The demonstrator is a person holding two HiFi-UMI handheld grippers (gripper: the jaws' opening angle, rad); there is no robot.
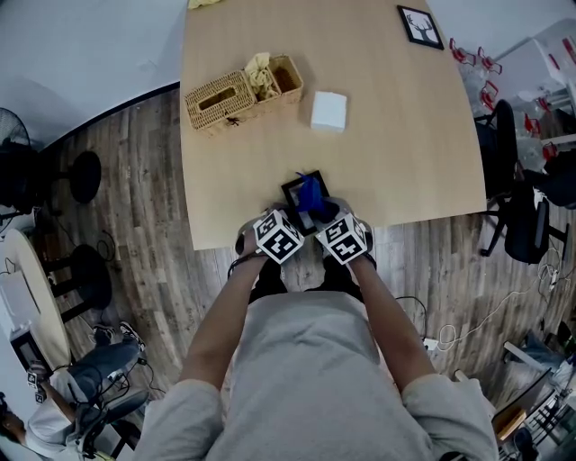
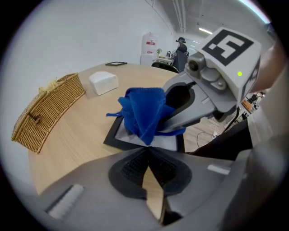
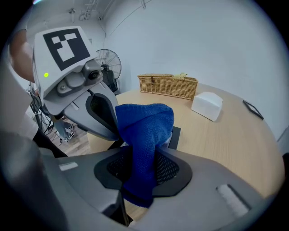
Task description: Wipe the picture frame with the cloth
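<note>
Loosely bunched blue cloth (image 3: 143,131), black-edged picture frame (image 2: 113,135)

The cloth (image 3: 145,128) is a nubby blue terry weave, the picture frame (image 2: 114,135) has a matt black border round a smooth pale face, the table (image 1: 387,135) is smooth light wood, the basket (image 1: 219,102) is rough woven wicker, and the left gripper (image 2: 148,150) and right gripper (image 3: 142,152) are matt grey plastic with finely ribbed black pads (image 2: 131,167)

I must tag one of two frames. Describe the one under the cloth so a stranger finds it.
On the wooden table, look at its near edge. A black picture frame lies flat there under the blue cloth in the right gripper; the other frame sits uncovered at the far corner.
</note>
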